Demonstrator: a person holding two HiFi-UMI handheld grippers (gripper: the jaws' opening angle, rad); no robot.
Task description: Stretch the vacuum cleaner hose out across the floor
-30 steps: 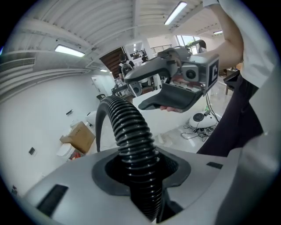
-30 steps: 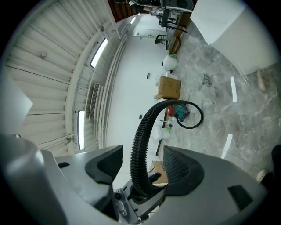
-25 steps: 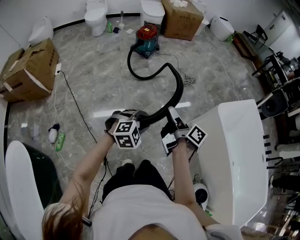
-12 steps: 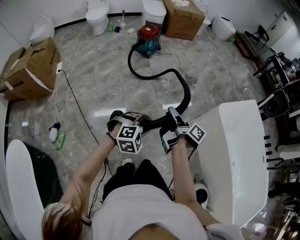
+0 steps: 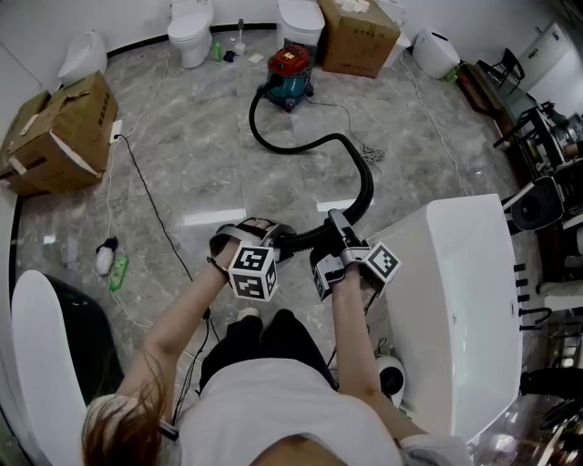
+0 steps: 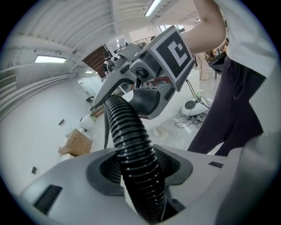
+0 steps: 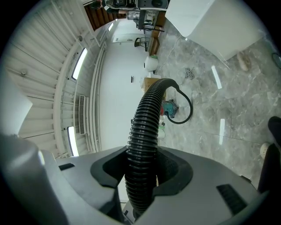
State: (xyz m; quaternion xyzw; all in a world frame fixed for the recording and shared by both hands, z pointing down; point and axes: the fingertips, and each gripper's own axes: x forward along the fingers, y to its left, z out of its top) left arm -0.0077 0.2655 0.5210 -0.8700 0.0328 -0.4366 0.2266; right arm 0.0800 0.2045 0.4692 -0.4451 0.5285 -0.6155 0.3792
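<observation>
A red and teal vacuum cleaner [image 5: 288,71] stands at the far end of the floor. Its black ribbed hose [image 5: 355,155] loops over the tiles and comes back to both grippers in front of the person. The left gripper [image 5: 260,234] has the hose [image 6: 129,136] lying between its jaws, which have just been opening and look slack around it. The right gripper [image 5: 335,227] has just been closing, and its jaws sit against the hose [image 7: 147,118] a little further along. In the right gripper view the hose curves away to the vacuum cleaner [image 7: 169,107].
A white bathtub [image 5: 455,300] stands close on the right. Cardboard boxes [image 5: 59,132] [image 5: 357,36] and toilets [image 5: 189,27] line the far side. A thin black cable [image 5: 150,214] runs over the floor on the left. A white rounded fixture [image 5: 36,364] is at the near left.
The hose's bend has swung right toward the bathtub and spread wider. The right gripper's jaws have come in around the hose. Both hands stayed nearly in place.
</observation>
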